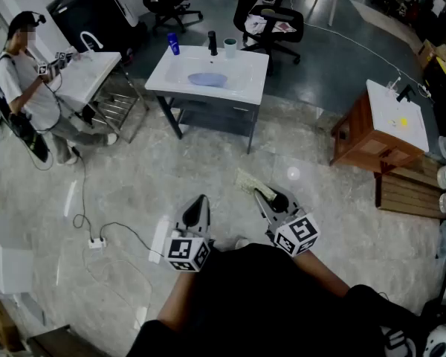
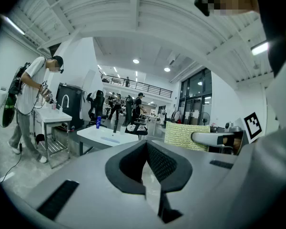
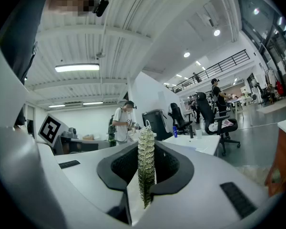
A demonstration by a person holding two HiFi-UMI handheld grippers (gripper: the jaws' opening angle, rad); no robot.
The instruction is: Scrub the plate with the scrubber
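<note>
A pale blue plate (image 1: 208, 79) lies in the basin of the white sink table (image 1: 241, 88), across the floor from me. My right gripper (image 1: 262, 194) is shut on a yellow-green scrubber (image 1: 247, 182), which stands edge-on between its pads in the right gripper view (image 3: 146, 168). My left gripper (image 1: 201, 200) is shut with nothing in it; its jaws meet in the left gripper view (image 2: 145, 145). That view also shows the scrubber (image 2: 186, 136) off to the right and the sink table (image 2: 102, 135) ahead. Both grippers hang in front of my body, well short of the sink.
A black faucet (image 1: 212, 43), a blue bottle (image 1: 174, 44) and a cup (image 1: 230, 47) stand on the sink's back edge. A person (image 1: 30, 88) works at another sink on the left. A wooden cabinet (image 1: 375, 140) stands at the right. A cable and power strip (image 1: 97, 242) lie on the floor.
</note>
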